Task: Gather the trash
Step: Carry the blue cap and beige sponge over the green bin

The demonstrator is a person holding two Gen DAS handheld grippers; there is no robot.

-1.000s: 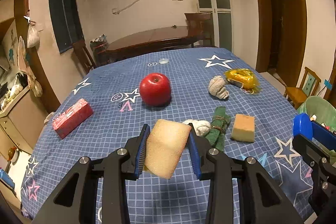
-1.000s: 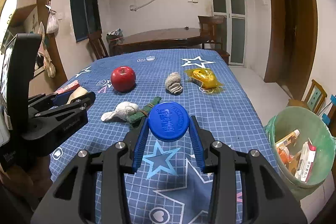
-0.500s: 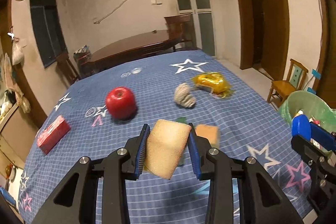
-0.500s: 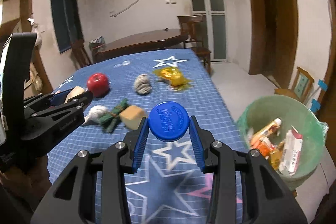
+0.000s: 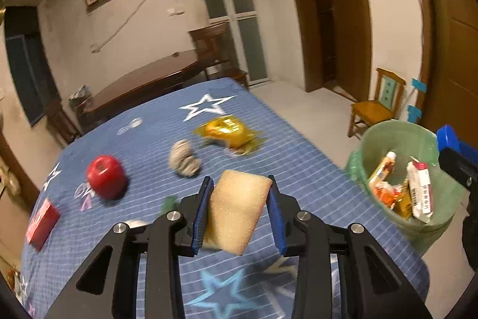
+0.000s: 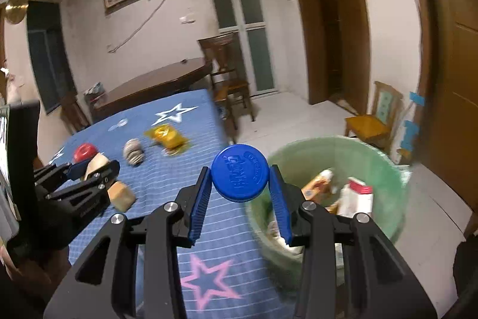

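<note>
Right gripper [image 6: 240, 201] has its jaws clamped on the blue cap [image 6: 239, 173], bin [image 6: 388, 169] at two o'clock. Left gripper [image 5: 239, 210] pinches the sponge [image 5: 237, 211] above the table [image 5: 298, 157]. Neither dropped yet; apple [image 5: 105, 176], yellow wrapper [image 5: 228, 133] and rag [image 5: 182, 158] remain.

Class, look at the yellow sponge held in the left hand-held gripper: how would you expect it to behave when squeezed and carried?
The yellow sponge looks porous, so it is probably light and compressible. The left hand-held gripper holds it tilted by its sides without visible sag, suggesting some stiffness. Its rough surface probably resists slipping.
</note>
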